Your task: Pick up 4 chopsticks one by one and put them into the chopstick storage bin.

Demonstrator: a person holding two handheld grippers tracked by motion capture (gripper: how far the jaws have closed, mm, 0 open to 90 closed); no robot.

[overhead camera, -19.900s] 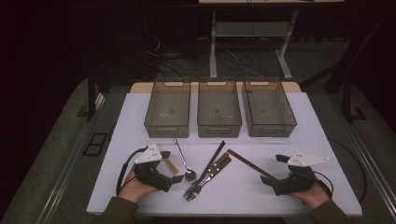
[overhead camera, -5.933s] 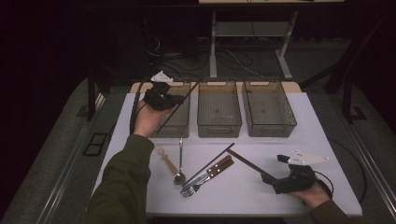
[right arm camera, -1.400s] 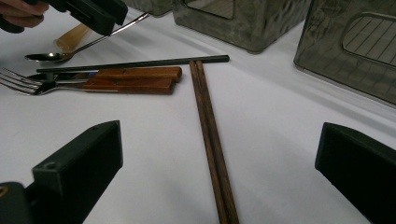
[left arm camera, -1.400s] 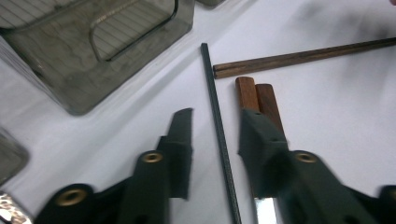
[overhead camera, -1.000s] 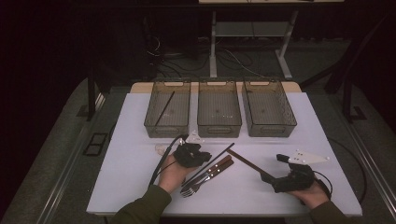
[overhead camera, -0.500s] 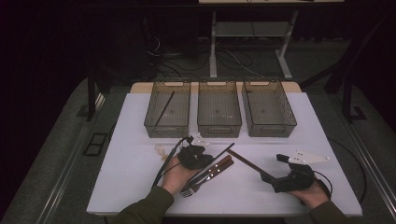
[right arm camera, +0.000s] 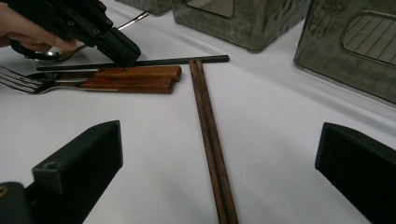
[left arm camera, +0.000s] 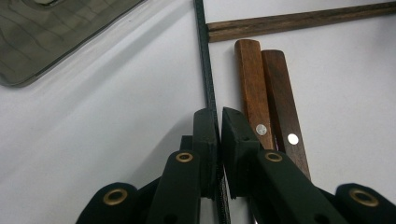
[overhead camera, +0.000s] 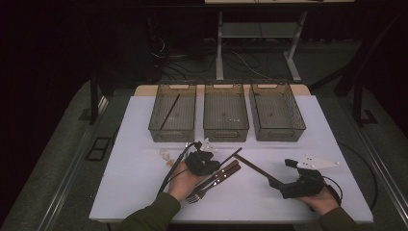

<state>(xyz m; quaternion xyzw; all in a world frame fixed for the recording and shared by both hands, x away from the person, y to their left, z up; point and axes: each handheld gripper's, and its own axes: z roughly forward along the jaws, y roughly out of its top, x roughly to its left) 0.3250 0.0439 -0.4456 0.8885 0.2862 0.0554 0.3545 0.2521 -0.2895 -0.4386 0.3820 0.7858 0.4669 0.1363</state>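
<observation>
The left gripper (left arm camera: 219, 122) pinches the black chopstick (left arm camera: 203, 60), which lies on the table (overhead camera: 134, 159) just left of two wooden-handled utensils (left arm camera: 268, 88); its near end is hidden beneath the jaws. The right gripper (right arm camera: 219, 154) rests at the near right with fingers spread wide around the brown chopsticks (right arm camera: 210, 135), whose near ends are cut off.

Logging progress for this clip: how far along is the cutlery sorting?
Done: one black chopstick lies in the left bin.
In hand: the left claw is shut on the second black chopstick, which is on the table.
Left: the brown chopsticks, two wooden-handled pieces and a spoon. The right claw rests open.
</observation>
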